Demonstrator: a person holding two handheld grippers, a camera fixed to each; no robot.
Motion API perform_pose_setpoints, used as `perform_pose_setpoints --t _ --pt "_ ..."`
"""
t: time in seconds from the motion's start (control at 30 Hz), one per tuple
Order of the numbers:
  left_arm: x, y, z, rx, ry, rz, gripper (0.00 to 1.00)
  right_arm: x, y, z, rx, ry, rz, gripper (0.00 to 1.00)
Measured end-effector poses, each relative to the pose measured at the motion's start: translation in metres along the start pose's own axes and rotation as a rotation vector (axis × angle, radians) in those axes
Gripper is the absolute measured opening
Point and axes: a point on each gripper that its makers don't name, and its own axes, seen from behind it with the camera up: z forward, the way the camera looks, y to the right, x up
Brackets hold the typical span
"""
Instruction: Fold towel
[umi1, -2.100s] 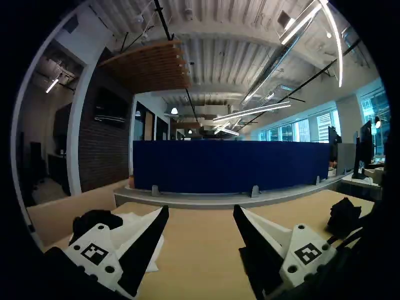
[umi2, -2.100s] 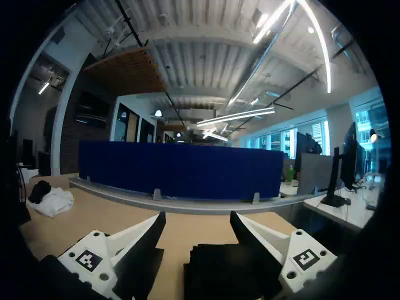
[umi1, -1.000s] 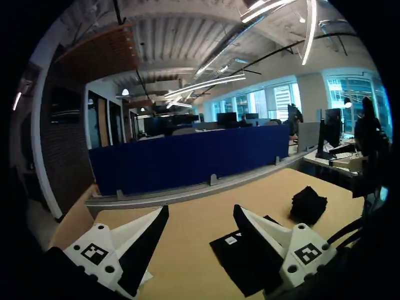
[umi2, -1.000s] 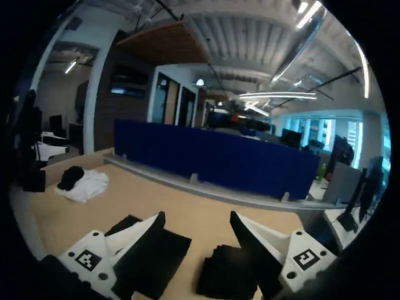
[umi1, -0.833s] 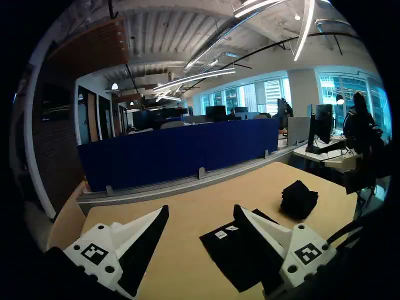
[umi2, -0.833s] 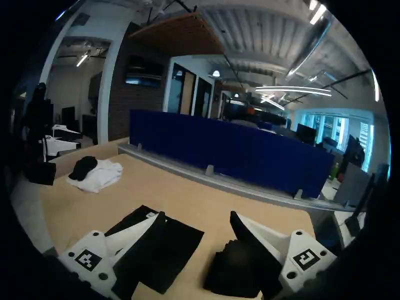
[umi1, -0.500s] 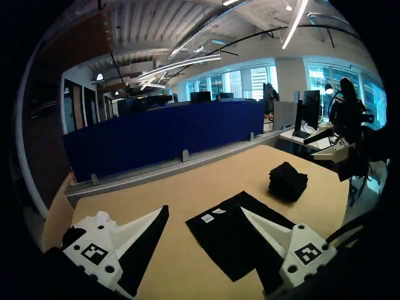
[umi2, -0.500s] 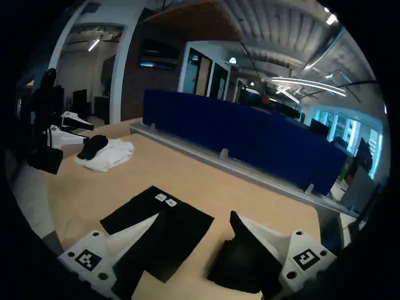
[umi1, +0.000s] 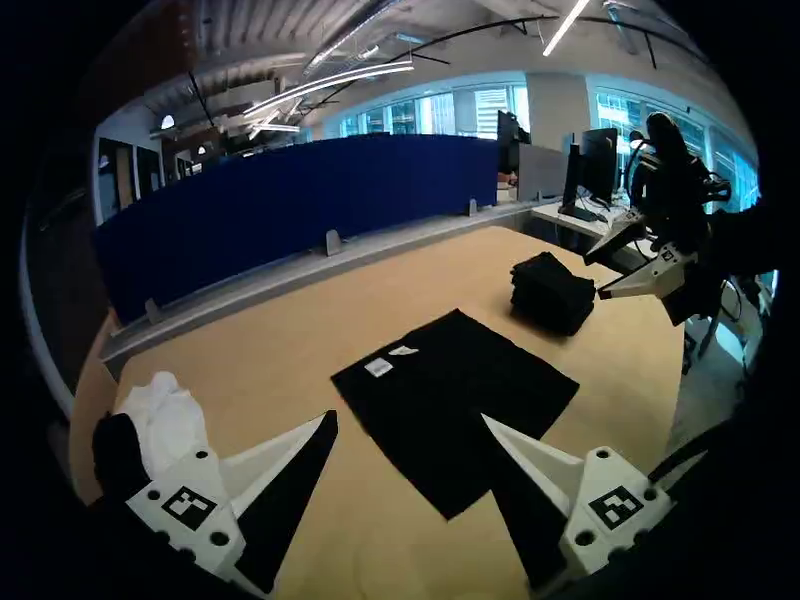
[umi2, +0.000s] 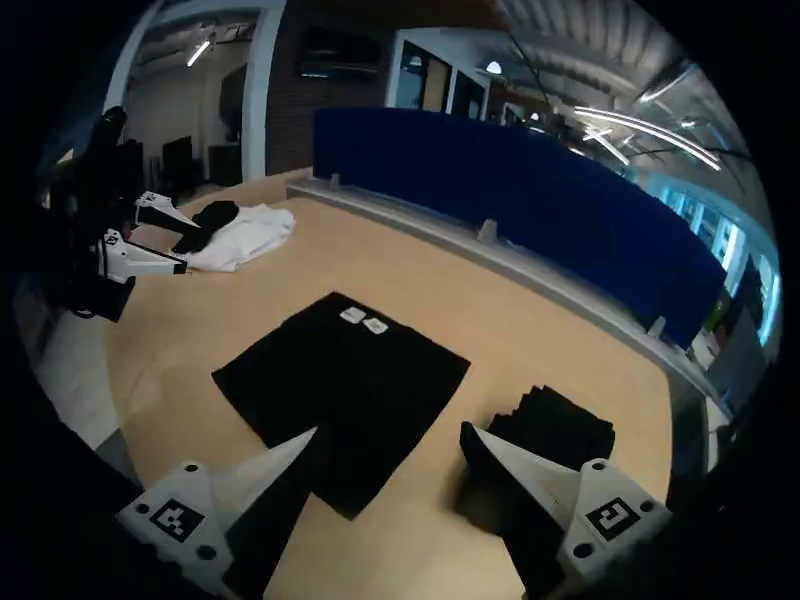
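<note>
Starting in the left gripper view, the left hand-held gripper (umi1: 408, 417) was seen at the bottom of the frame with its fingers spread apart, nothing held between them. A black towel (umi1: 455, 400) was laid flat and unfolded on the bench (umi1: 250, 350) at the centre of the frame, two small pale tags (umi1: 390, 360) showing near its far edge. A stack of folded black towels (umi1: 550, 290) was set beyond it, right of centre. The right hand-held gripper (umi1: 597, 278) was seen at the right edge, just beside that stack, its fingers parted. A crumpled white cloth (umi1: 170, 420) was seen at the lower left, and a blue partition (umi1: 300, 210) was stood along the bench's far side.

In the right gripper view, the right hand-held gripper (umi2: 390, 430) was seen at the bottom with its fingers wide apart and empty. The black towel (umi2: 340, 385) was spread at the centre, and the stack of folded black towels (umi2: 555, 425) was placed at the lower right. The white cloth (umi2: 245, 235) was seen at the upper left with a dark item (umi2: 210, 213) lying on it, and the left hand-held gripper (umi2: 188, 247) was seen near it, its fingers apart.
</note>
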Motion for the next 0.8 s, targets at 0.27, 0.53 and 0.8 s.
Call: perform_pose_setpoints --t 0.27,0.53,0.8 --pt "-0.018 0.009 0.009 -0.04 -0.041 0.004 0.96 -0.019 -0.013 0.01 0.043 -0.049 -0.007 1.0" --pt "-0.061 0.026 0.024 -0.083 -0.113 0.026 0.96 -0.061 -0.025 0.03 0.069 -0.109 -0.023 1.0" --pt "-0.113 0.042 0.047 -0.115 -0.19 0.026 0.96 -0.105 -0.034 0.056 0.089 -0.16 -0.007 1.0"
